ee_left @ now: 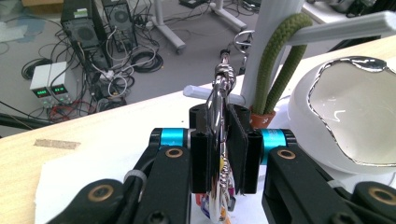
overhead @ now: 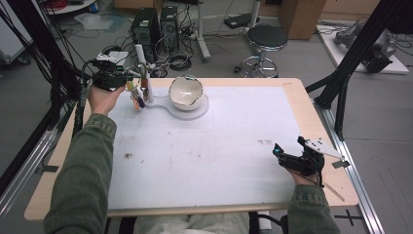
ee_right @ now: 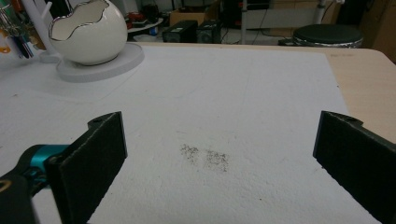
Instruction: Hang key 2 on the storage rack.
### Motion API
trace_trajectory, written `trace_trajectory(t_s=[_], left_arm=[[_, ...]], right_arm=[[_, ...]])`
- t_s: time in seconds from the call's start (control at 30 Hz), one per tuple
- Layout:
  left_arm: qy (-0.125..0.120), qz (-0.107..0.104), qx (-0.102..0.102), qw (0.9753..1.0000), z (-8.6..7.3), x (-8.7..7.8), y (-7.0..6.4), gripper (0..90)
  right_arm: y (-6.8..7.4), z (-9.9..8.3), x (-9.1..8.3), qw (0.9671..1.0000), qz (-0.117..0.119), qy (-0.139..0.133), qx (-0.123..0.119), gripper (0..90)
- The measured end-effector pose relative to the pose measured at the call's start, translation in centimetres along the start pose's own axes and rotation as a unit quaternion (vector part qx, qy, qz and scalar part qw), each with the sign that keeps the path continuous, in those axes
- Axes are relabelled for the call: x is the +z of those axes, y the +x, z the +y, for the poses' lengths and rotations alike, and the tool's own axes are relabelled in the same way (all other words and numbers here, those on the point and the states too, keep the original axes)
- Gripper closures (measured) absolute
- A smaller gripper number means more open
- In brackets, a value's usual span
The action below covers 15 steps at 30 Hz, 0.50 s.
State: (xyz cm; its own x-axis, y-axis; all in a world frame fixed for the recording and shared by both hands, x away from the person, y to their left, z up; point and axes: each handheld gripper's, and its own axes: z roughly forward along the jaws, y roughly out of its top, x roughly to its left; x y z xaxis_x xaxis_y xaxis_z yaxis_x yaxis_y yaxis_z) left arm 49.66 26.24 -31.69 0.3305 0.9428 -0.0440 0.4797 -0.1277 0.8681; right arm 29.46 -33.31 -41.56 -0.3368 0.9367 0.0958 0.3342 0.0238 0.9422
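A white mat (overhead: 204, 156) covers the wooden table (overhead: 316, 126), and the right gripper (ee_right: 219, 154) rests low over its near right part, jaws spread wide with nothing between them, smudges on the mat just ahead. Far across from it, the white egg-shaped bowl (overhead: 185, 91) sits on the stand's base (overhead: 195, 111). Just beside that bowl, the left gripper (ee_left: 218, 149) is clamped on a metal key ring (ee_left: 218, 100) hanging by the stand's post (ee_left: 266, 42), a green cord (ee_left: 273, 60) looped just beyond its jaws.

even, soft indoor light; faint shadows, slightly blurry frames.
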Motion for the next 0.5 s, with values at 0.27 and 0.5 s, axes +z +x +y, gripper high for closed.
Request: trace_trajectory(t_s=[0.27,0.5], left_arm=[[0.007,-0.009,-0.014,0.9998,-0.51,0.42,-0.34,79.0],[0.009,-0.013,-0.02,0.9997,-0.88,0.43,-0.24,78.7]], right_arm=[[-0.1,0.02,-0.09,1.0,0.0,-0.005,0.002,1.9],[-0.12,0.01,0.07,1.0,0.002,-0.001,0.004,1.9]])
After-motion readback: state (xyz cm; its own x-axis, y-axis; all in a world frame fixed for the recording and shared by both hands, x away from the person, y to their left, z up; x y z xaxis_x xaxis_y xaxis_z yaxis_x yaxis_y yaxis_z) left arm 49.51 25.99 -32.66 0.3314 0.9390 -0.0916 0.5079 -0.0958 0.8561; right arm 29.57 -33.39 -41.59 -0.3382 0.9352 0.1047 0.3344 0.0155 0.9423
